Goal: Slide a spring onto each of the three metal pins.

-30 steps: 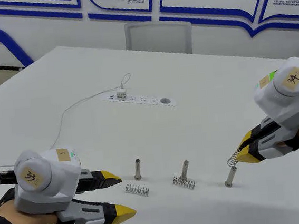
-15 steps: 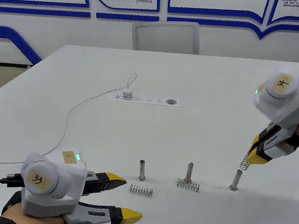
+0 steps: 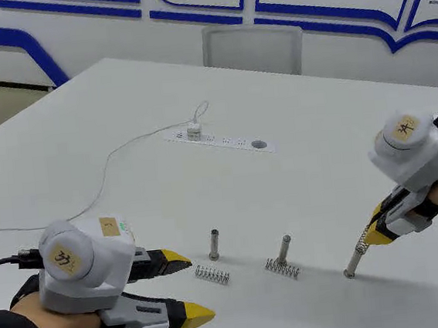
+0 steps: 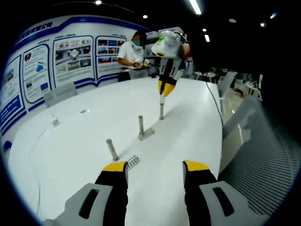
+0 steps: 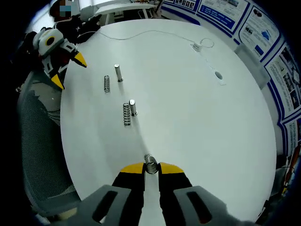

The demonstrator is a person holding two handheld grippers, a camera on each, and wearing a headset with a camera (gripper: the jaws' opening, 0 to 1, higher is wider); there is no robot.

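Three short metal pins stand upright in a row on the white table: left pin (image 3: pixel 213 243), middle pin (image 3: pixel 284 248), right pin (image 3: pixel 354 260). My right gripper (image 3: pixel 374 234) is shut on a spring (image 3: pixel 361 238), whose lower end sits over the top of the right pin; the right gripper view shows that spring (image 5: pixel 150 164) between the yellow tips. Two loose springs lie flat, one (image 3: pixel 212 274) by the left pin, one (image 3: pixel 282 267) by the middle pin. My left gripper (image 3: pixel 186 288) is open and holds nothing, just left of the left pin.
A white power strip (image 3: pixel 218 141) with a plugged white cable (image 3: pixel 117 156) lies mid-table. A grey chair (image 3: pixel 252 49) stands behind the far edge. In the left gripper view a person (image 4: pixel 132 51) stands beyond the table. Bare tabletop surrounds the pins.
My right gripper has come down and leftward with the spring, bringing its lower end onto the right pin's top. The left gripper has stayed put; the head camera shifted.
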